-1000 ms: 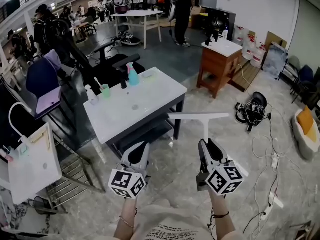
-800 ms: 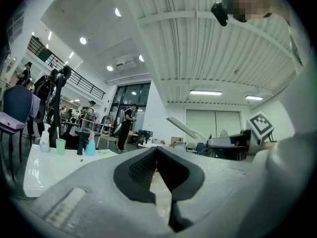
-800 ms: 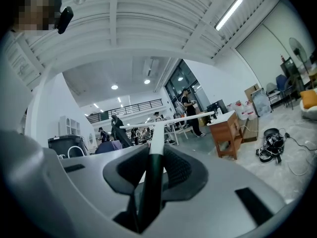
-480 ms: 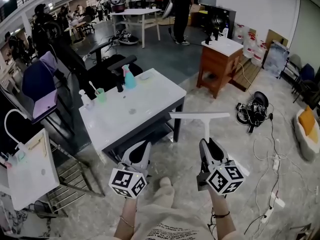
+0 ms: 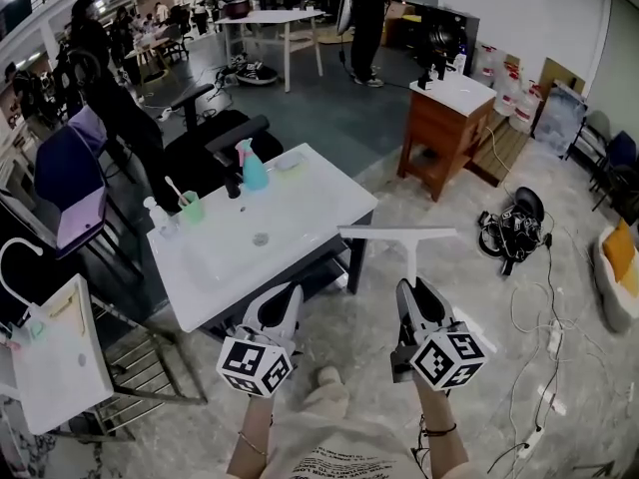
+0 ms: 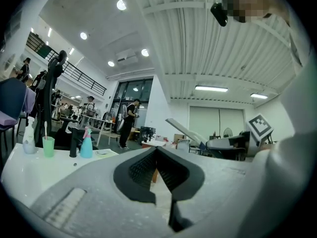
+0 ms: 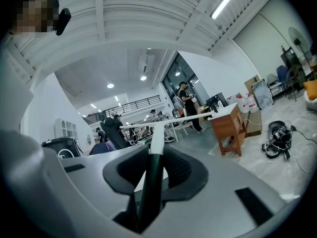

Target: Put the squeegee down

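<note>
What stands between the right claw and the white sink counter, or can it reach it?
Probably yes. The right claw grips the squeegee by its handle, the blade near the white counter and its front edge. Nothing stands between them, and the spray bottle and cup sit at the far side.

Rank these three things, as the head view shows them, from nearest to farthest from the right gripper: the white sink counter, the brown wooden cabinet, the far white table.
Measured from the right gripper:
1. The white sink counter, close by, ahead and to its left.
2. The brown wooden cabinet, farther ahead, slightly to the right.
3. The far white table, at the back of the room, on the left.
</note>
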`<action>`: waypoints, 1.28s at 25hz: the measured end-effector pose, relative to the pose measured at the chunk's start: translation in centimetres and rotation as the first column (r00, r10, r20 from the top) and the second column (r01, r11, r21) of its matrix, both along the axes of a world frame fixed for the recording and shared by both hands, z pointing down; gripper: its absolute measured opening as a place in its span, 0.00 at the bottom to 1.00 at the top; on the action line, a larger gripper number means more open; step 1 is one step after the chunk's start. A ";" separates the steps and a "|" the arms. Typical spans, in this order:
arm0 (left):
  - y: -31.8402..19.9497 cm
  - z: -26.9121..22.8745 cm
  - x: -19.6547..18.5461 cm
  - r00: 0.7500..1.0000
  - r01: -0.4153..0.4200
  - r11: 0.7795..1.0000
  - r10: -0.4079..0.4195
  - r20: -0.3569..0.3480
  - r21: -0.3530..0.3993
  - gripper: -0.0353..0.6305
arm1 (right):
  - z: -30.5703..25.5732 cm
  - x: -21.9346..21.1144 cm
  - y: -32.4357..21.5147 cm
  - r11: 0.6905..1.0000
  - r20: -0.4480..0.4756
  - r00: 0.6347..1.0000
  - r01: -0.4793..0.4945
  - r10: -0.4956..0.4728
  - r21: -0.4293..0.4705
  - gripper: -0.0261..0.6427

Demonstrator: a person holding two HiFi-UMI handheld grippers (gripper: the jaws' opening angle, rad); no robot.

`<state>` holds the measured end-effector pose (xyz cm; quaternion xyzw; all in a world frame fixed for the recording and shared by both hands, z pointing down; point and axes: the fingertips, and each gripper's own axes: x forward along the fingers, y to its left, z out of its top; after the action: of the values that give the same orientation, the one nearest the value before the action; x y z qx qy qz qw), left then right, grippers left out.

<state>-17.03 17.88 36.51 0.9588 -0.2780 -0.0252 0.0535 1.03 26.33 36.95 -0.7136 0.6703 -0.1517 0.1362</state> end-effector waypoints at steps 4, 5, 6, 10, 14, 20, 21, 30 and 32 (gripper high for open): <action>-3.6 0.4 1.1 1.000 0.015 1.000 -0.015 0.005 -0.020 0.09 | 0.3 1.4 -3.3 1.000 0.012 1.000 0.006 -0.005 -0.011 0.18; -4.4 0.4 1.4 1.000 0.018 1.000 -0.018 0.006 -0.025 0.09 | 0.4 1.7 -4.2 1.000 0.015 1.000 0.007 -0.007 -0.015 0.18; -5.2 0.5 1.7 1.000 0.020 0.999 -0.020 0.007 -0.029 0.09 | 0.5 2.0 -5.0 1.000 0.018 1.000 0.008 -0.008 -0.019 0.18; -8.4 1.0 3.1 1.000 0.025 0.999 -0.025 0.009 -0.043 0.09 | 1.0 3.5 -8.3 0.999 0.025 1.000 0.011 -0.010 -0.037 0.18; -11.5 1.3 4.2 1.000 0.029 0.998 -0.029 0.008 -0.049 0.09 | 1.5 4.6 -11.5 0.999 0.030 0.999 0.015 -0.014 -0.045 0.18; -14.3 1.5 5.3 1.000 0.017 0.999 -0.016 0.007 -0.050 0.09 | 1.7 5.7 -14.4 0.999 0.033 0.999 0.004 -0.003 -0.046 0.18; -14.6 1.7 5.4 1.000 0.017 0.998 -0.016 0.008 -0.053 0.09 | 1.9 5.8 -14.7 0.999 0.035 0.999 0.004 -0.003 -0.050 0.18; -16.4 2.0 5.5 1.000 0.021 0.998 -0.020 0.011 -0.055 0.09 | 2.2 6.2 -16.7 0.999 0.049 0.999 -0.004 0.007 -0.050 0.18; -17.1 2.0 5.5 1.000 0.028 0.998 -0.027 0.010 -0.059 0.09 | 2.1 6.3 -17.4 0.999 0.048 0.999 -0.001 0.004 -0.049 0.18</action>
<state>-11.51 0.80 38.48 0.9529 -0.2921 -0.0132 0.0803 7.33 8.97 39.08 -0.7137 0.6620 -0.1849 0.1348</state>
